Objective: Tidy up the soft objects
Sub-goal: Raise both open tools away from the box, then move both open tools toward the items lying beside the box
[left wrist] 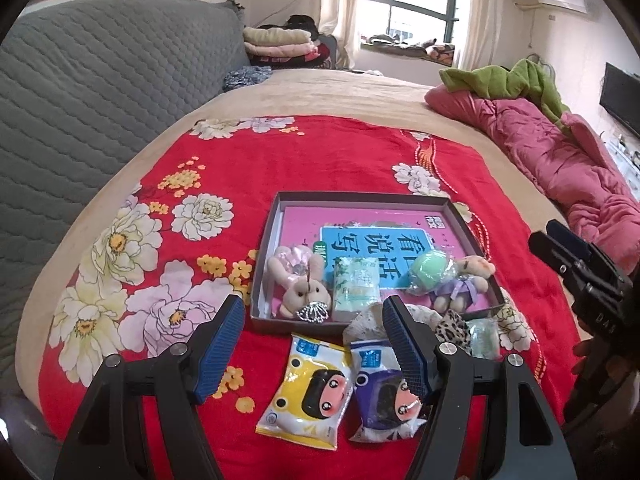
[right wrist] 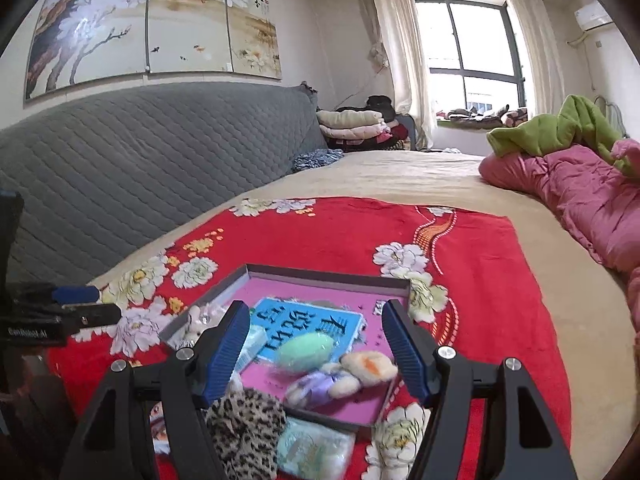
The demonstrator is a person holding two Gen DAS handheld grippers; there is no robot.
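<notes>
A shallow grey box point(left wrist: 280, 204) with a pink book in it lies on the red flowered blanket. In it are a plush rabbit point(left wrist: 298, 280), a green tissue pack point(left wrist: 356, 286), a green ball point(left wrist: 430, 272) and a small bear in purple point(left wrist: 464, 284). In front of the box lie a yellow packet point(left wrist: 306, 390), a purple packet point(left wrist: 384, 396), a leopard-print piece point(left wrist: 452, 328) and a pale green pack point(left wrist: 486, 338). My left gripper point(left wrist: 314, 344) is open above the packets. My right gripper point(right wrist: 316, 350) is open over the box's near corner, above the ball point(right wrist: 306, 350) and bear point(right wrist: 344, 372).
A grey quilted headboard point(left wrist: 100, 92) runs along the left. A pink quilt point(left wrist: 560, 160) and a green blanket point(left wrist: 504, 80) lie at the right of the bed. Folded blankets point(left wrist: 276, 44) are stacked at the far end by the window.
</notes>
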